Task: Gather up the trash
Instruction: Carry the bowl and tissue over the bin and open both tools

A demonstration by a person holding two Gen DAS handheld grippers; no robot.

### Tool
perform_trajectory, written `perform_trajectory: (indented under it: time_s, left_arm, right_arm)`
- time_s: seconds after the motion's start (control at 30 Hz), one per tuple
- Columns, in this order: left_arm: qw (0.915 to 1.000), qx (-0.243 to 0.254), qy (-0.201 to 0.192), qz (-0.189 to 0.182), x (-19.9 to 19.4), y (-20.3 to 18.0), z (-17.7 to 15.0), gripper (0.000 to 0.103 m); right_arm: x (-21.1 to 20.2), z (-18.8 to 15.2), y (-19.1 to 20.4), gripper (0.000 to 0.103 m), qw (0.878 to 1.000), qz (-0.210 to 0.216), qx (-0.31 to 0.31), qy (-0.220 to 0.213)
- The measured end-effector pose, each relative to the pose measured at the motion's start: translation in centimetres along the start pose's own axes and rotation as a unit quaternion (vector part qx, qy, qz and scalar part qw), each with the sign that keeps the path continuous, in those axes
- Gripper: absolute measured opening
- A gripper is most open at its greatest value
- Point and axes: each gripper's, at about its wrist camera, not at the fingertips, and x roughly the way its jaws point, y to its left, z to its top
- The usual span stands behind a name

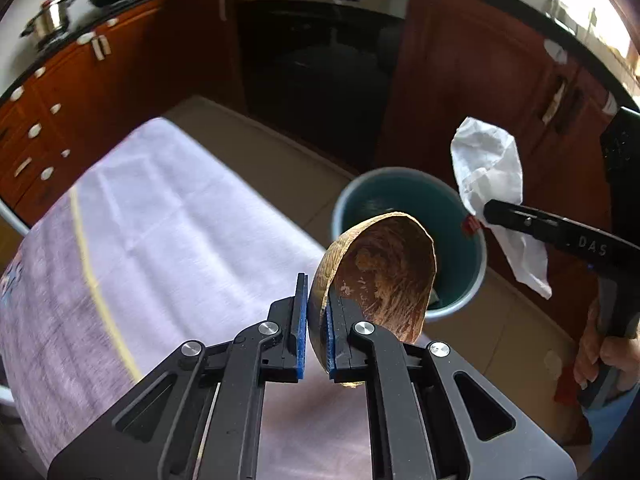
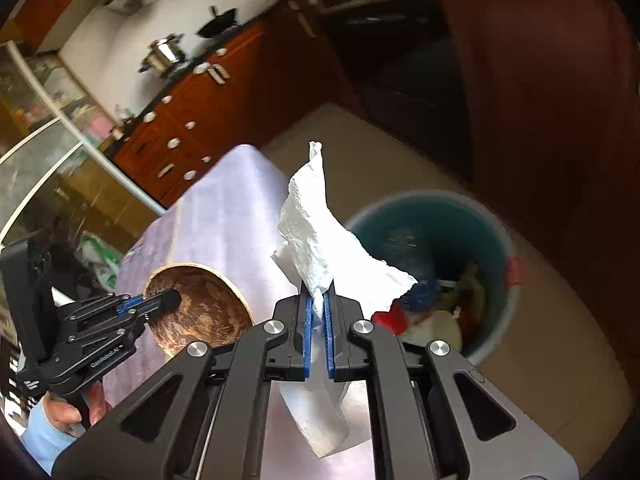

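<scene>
The left hand-held gripper [image 1: 317, 332] pinches the rim of a coconut shell [image 1: 380, 276], one blue pad inside the wall and one outside, so the half shell stands on edge with its brown hollow facing right. It hangs over the edge of the cloth-covered worktop [image 1: 160, 220], with the bin [image 1: 476, 256] beyond and lower. The shell looks stiff, light and rough, so a rim pinch should hold; the curved outer skin may be the slipperier face, and a grip deeper down the wall would likely be steadier than one at the very lip.

The right hand-held gripper [image 2: 317, 312] is pressed together on a white tissue [image 2: 320, 240], crumpled paper rising above the pads and a loose tail drooping below. It is soft, near weightless and tears easily; a pinch on the bunched middle, as here, seems the sound place. It is held near the teal bin, which stands on the floor beside the worktop and already holds mixed scraps. Both pieces appear ready to drop once carried over the opening.
</scene>
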Motion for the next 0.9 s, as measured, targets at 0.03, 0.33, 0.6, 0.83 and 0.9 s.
perform_trajectory:
  time_s: [0.03, 0.33, 0.6, 0.83, 0.9]
  left_arm:
    - [1.0000, 0.005, 0.005, -0.004, 0.9, -0.6, 0.5, 0.008]
    - [0.9984, 0.036, 0.033, -0.029, 6.3, -4.3, 2.8, 0.008]
    - [0.9969, 0.046, 0.054, -0.034, 9.7, -4.7, 3.4, 0.008]
    - [0.9960, 0.046, 0.065, -0.040, 11.4, -4.4, 3.6, 0.008]
    - [0.9957, 0.048, 0.067, -0.041, 11.5, -4.7, 3.1, 0.008]
  right_arm:
    - [0.3, 0.0, -1.0, 0.005, 1.000, -0.004, 0.007, 0.003]
    - [3.6, -0.4, -6.2, 0.008, 0.998, -0.027, 0.046, 0.037]
    - [4.9, 0.0, -7.7, 0.060, 0.997, -0.034, 0.057, 0.038]
    - [5.3, 0.7, -8.0, 0.073, 0.997, -0.033, 0.060, 0.040]
    - [5.2, 0.7, -8.0, 0.073, 0.997, -0.034, 0.060, 0.040]
